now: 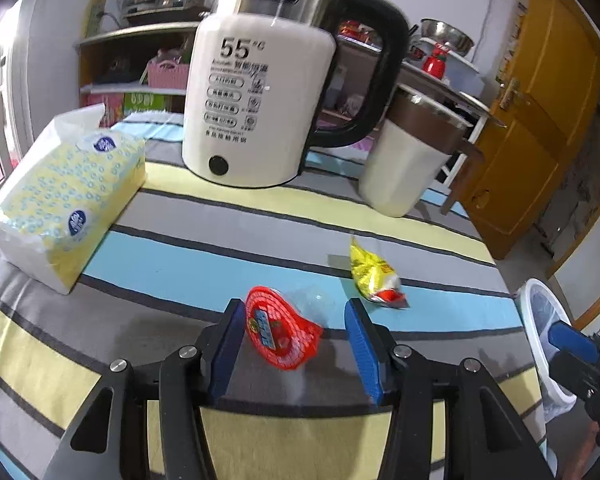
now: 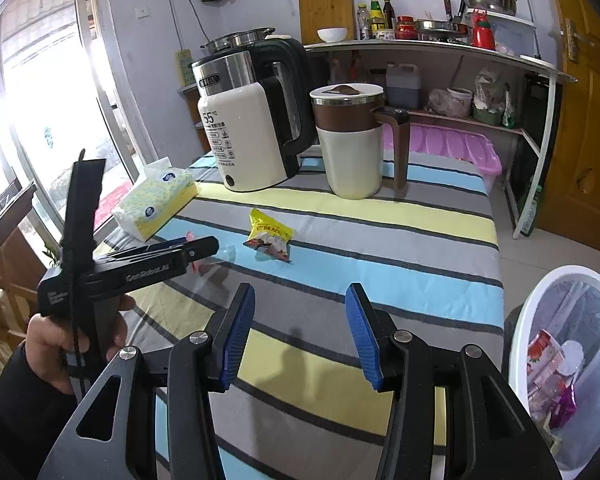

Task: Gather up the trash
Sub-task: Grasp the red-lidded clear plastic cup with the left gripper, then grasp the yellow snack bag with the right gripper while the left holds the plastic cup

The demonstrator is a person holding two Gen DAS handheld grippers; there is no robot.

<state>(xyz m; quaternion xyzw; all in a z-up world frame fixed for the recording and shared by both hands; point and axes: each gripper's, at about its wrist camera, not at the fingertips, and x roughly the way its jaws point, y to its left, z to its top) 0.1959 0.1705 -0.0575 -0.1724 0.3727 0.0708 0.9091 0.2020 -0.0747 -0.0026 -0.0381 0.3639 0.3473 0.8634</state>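
On the striped tablecloth (image 1: pixel 204 240), the red jelly cup (image 1: pixel 280 334) sat right between the left gripper's (image 1: pixel 296 344) wide-open, empty jaws, touching neither.

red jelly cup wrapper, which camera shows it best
The left wrist view: the red jelly cup wrapper lies close and unobstructed between the open left gripper. In the right wrist view that gripper hides nearly all of it.

Kettle (image 1: pixel 256 92): glossy cream plastic, brushed steel top. Tablecloth (image 1: pixel 220 240): matt striped cloth. Red wrapper (image 1: pixel 280 334): shiny plastic film. Tissue pack (image 1: pixel 64 196): soft plastic wrap. Cutting board (image 2: pixel 326 6): wood.
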